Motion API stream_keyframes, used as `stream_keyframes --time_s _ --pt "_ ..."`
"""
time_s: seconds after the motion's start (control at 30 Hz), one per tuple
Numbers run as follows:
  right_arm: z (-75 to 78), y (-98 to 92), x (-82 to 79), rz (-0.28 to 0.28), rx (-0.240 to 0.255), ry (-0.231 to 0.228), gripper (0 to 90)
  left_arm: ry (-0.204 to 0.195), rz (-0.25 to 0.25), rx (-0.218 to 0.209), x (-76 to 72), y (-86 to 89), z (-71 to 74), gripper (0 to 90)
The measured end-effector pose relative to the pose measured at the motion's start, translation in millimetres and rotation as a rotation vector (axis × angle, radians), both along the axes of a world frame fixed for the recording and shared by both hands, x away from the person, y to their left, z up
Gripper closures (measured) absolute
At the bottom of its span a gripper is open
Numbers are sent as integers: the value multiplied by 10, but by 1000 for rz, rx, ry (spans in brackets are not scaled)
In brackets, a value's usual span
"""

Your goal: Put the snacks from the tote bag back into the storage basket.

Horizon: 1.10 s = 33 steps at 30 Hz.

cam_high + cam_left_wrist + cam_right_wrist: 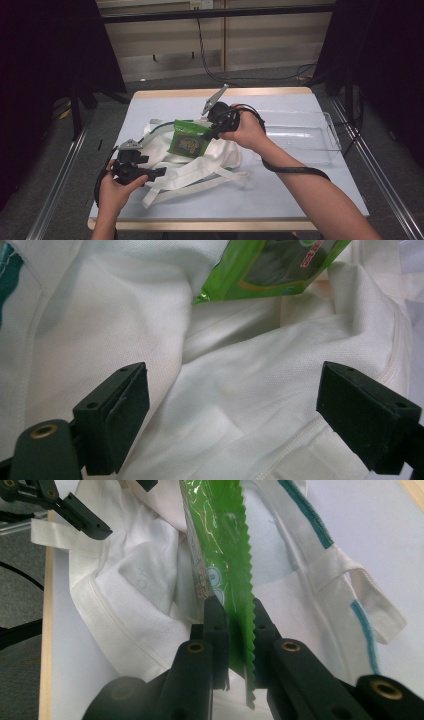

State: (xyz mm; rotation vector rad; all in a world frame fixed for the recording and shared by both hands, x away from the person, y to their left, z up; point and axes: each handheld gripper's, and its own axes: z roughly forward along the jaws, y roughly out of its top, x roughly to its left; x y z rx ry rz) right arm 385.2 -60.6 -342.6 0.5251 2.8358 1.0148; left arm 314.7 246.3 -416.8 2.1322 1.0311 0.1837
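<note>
Right gripper [235, 630] clamps the green snack packet [220, 540] by its serrated edge.
The packet hangs over the white cloth bag [200, 160] on the tabletop [280, 195]; left gripper [232, 405], jaws wide apart, holds nothing at the bag's near-left edge.

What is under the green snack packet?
The shiny green plastic snack packet, pinched at its edge by the right gripper, hangs over the white cloth bag lying on the pale blue table. What is inside the bag is hidden by its folds.

Dim room with dark edges, surface [300, 195] evenly lit from overhead, soft shadows, close foreground blurred in both gripper views
</note>
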Motion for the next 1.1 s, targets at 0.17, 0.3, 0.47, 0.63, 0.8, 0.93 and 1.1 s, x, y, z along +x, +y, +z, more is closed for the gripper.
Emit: stream_keyframes --time_s 0.17,0.3,0.47,0.63,0.8,0.93,1.1 --pt "44 -57 11 -11 13 5 840 6 -10 -1 6 -27 5 138" --pt "80 -82 24 -7 19 4 843 5 -4 -10 11 -41 18 134" --pt "133 -110 38 -15 35 11 845 -7 -15 -10 21 -42 54 133" --pt "197 -129 42 -19 44 7 847 -13 -14 -6 28 -68 75 129" --pt "258 -143 42 -18 43 4 848 -19 -24 -10 34 -107 112 130" --pt "323 -165 47 -17 37 7 849 -19 -30 -20 47 -148 137 129" --pt "402 -213 49 -23 43 4 849 -17 -36 -19 70 -184 170 126"
